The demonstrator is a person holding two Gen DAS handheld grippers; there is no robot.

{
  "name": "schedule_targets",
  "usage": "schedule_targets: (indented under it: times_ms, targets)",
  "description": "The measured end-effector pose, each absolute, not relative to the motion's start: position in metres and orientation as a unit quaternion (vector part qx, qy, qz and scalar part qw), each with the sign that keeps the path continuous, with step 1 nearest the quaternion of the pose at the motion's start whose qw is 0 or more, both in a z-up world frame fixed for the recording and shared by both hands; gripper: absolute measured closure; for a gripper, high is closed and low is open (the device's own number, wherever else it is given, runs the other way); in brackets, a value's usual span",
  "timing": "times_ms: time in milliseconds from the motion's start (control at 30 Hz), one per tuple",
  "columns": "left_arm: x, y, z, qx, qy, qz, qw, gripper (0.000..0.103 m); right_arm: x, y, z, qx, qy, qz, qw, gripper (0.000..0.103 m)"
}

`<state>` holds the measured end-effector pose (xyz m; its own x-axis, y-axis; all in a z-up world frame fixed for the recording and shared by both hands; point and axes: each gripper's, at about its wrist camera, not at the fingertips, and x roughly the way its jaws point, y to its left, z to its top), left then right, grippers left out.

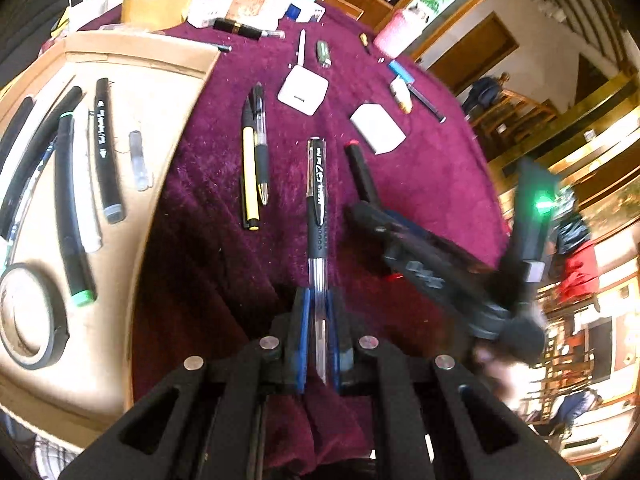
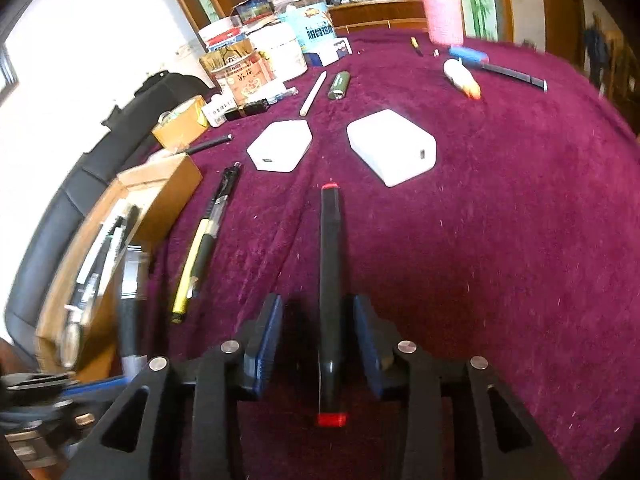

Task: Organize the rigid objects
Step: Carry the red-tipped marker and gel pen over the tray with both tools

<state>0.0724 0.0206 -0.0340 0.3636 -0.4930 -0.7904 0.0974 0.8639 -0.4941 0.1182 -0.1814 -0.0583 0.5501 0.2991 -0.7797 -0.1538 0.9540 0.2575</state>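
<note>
My left gripper [image 1: 319, 320] is shut on a black gel pen with a clear barrel [image 1: 317, 216], held above the maroon cloth beside the cardboard tray [image 1: 168, 92]. The tray holds several black markers [image 1: 74, 208] and a black tape roll [image 1: 30, 320]. In the right wrist view a black marker with red ends [image 2: 330, 280] lies on the cloth between the blue pads of my right gripper [image 2: 319, 320]. There is a gap on each side of it, so the gripper is open. The left wrist view shows the same marker [image 1: 362, 168] under the right gripper [image 1: 400, 248].
A yellow-and-black pen and a black pen [image 1: 254, 156] lie side by side near the tray. Two white chargers [image 2: 280, 146] [image 2: 394, 146] sit beyond. Further back are a green lighter [image 2: 339, 85], a white stick [image 2: 313, 94], jars [image 2: 244, 74], brown tape [image 1: 158, 4] and a pink container [image 2: 442, 16].
</note>
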Motion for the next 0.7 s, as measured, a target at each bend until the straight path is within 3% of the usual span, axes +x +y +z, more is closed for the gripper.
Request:
schedule_targets:
  times_ms: [67,133,400,700]
  targets:
    - [0.069,0.031,-0.027,-0.203,0.523,-0.187,0.806,0.095,0.119,-0.174,-0.059,0.057,0.448,0.113,0.885,0.068]
    - [0.064,0.043,-0.019,-0.214,0.511,-0.187,0.811,0.095,0.119,-0.172,-0.059,0.046,0.447,0.097,0.888,0.087]
    - [0.058,0.091,0.001,-0.252,0.476,-0.170,0.825,0.095,0.111,-0.183,-0.044,0.103,0.420,0.118,0.894,0.087]
    - [0.055,0.190,0.005,-0.281,0.448,-0.084,0.844,0.095,0.089,-0.110,0.000,0.099,0.380,0.230,0.890,0.087]
